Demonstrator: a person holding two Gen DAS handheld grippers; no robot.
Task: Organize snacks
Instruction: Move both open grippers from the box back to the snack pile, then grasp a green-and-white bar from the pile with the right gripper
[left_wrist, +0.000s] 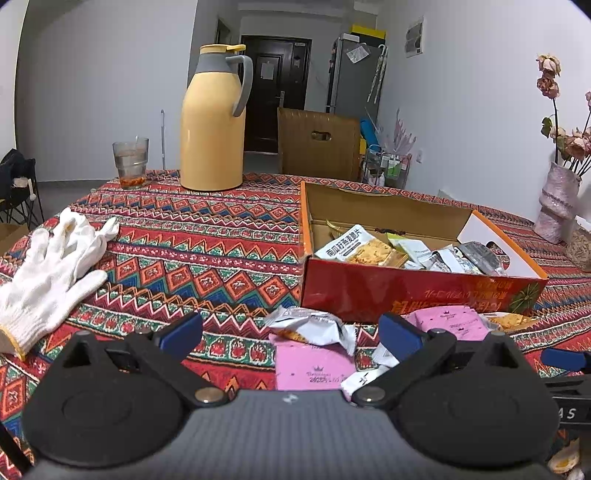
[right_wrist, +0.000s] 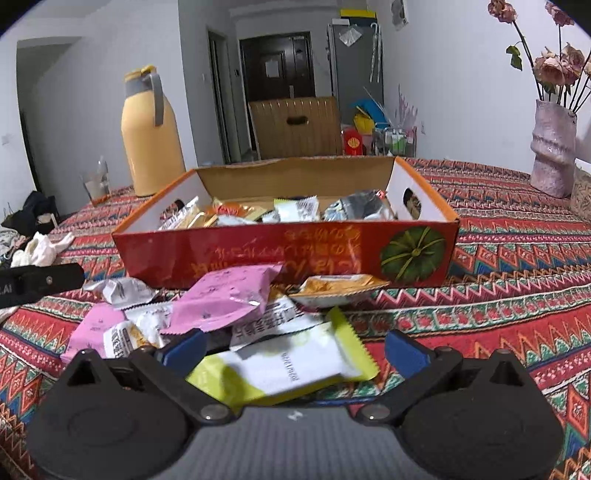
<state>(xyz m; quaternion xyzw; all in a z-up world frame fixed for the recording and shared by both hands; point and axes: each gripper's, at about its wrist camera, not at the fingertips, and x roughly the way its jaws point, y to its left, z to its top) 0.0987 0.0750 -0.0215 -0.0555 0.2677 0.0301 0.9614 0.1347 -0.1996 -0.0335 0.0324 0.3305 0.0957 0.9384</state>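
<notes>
A red cardboard box sits open on the patterned tablecloth and holds several snack packets. Loose packets lie in front of it: a crumpled silver one, pink ones and an orange one. My left gripper is open, low over the silver and pink packets. My right gripper is also open, and a lime-green and white packet lies between its fingers without being pinched. One blue finger of the right gripper shows at the edge of the left wrist view.
A yellow thermos jug and a glass stand at the far left of the table. White gloves lie at the left. A pink vase with dried flowers stands at the right, and a chair behind the table.
</notes>
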